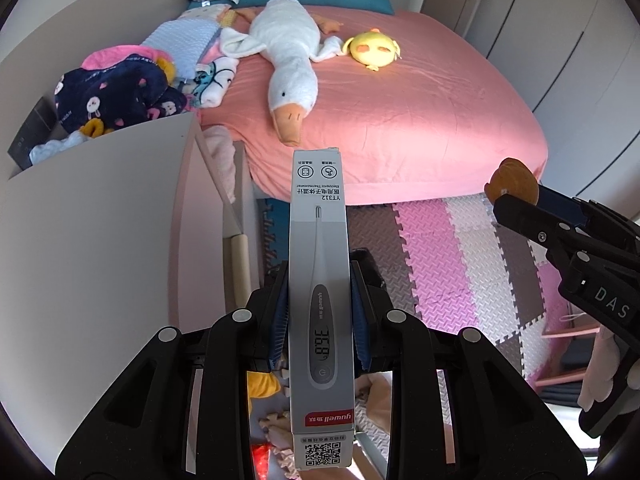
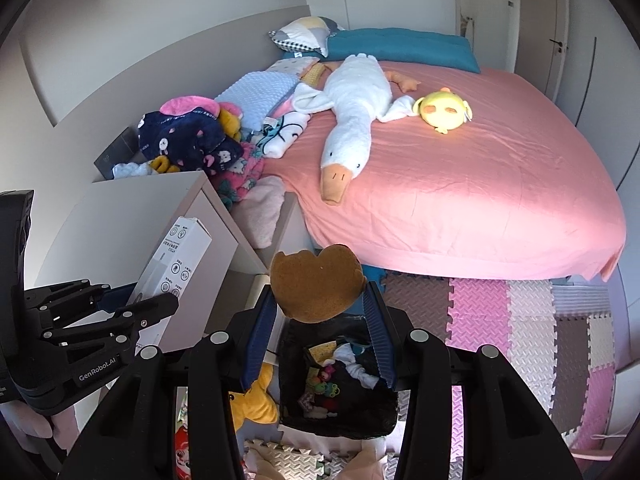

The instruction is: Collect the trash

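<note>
My left gripper (image 1: pixel 320 316) is shut on a long grey-white thermometer box (image 1: pixel 320 280), held lengthwise above the floor beside the white nightstand (image 1: pixel 100 240); the box also shows in the right wrist view (image 2: pixel 168 268). My right gripper (image 2: pixel 320 304) is shut on a brown flat bear-shaped piece (image 2: pixel 316 284), which also shows in the left wrist view (image 1: pixel 514 180). Directly below it stands a black mesh bin (image 2: pixel 340 420) holding several bits of trash.
A bed with a pink sheet (image 2: pixel 480 184) carries a white goose plush (image 2: pixel 352 116), a yellow chick plush (image 2: pixel 444 110) and piled clothes (image 2: pixel 188 140). Foam puzzle mats (image 2: pixel 520 320) cover the floor. A yellow toy (image 2: pixel 256 400) lies beside the bin.
</note>
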Demonstrator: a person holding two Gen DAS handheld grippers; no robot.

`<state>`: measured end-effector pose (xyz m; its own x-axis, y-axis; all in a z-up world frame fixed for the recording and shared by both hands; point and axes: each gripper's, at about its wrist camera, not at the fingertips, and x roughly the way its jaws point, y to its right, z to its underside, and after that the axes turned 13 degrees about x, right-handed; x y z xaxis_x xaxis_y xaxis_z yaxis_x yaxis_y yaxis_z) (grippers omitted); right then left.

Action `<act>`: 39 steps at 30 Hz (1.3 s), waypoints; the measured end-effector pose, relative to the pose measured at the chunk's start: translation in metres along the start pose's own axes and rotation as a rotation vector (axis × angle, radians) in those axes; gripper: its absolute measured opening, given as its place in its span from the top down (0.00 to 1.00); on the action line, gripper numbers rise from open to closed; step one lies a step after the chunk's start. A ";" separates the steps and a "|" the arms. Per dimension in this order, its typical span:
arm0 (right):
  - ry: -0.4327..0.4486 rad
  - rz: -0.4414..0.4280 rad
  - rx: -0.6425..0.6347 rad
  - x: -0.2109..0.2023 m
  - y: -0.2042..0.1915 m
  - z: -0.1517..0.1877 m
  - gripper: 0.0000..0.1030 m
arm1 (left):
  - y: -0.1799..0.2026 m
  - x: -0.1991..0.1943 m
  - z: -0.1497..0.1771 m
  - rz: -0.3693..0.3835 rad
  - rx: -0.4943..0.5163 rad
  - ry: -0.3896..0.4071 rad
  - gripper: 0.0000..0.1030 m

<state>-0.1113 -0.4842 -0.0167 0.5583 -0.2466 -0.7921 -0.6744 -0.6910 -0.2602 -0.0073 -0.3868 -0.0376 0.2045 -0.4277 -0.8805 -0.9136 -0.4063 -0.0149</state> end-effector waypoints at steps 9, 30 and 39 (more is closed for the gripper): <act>0.033 0.009 0.045 -0.007 0.009 -0.001 0.27 | 0.000 -0.014 0.005 -0.072 0.002 0.078 0.23; 0.040 0.012 0.056 -0.011 0.010 -0.004 0.27 | -0.007 -0.022 0.001 -0.099 -0.008 0.111 0.12; 0.039 0.011 0.046 -0.012 0.007 -0.004 0.27 | -0.006 -0.024 -0.003 -0.099 -0.007 0.119 0.12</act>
<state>-0.1208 -0.4891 -0.0073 0.5687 -0.2812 -0.7730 -0.7017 -0.6562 -0.2776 -0.0055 -0.3767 -0.0151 0.3345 -0.4777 -0.8124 -0.8843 -0.4571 -0.0953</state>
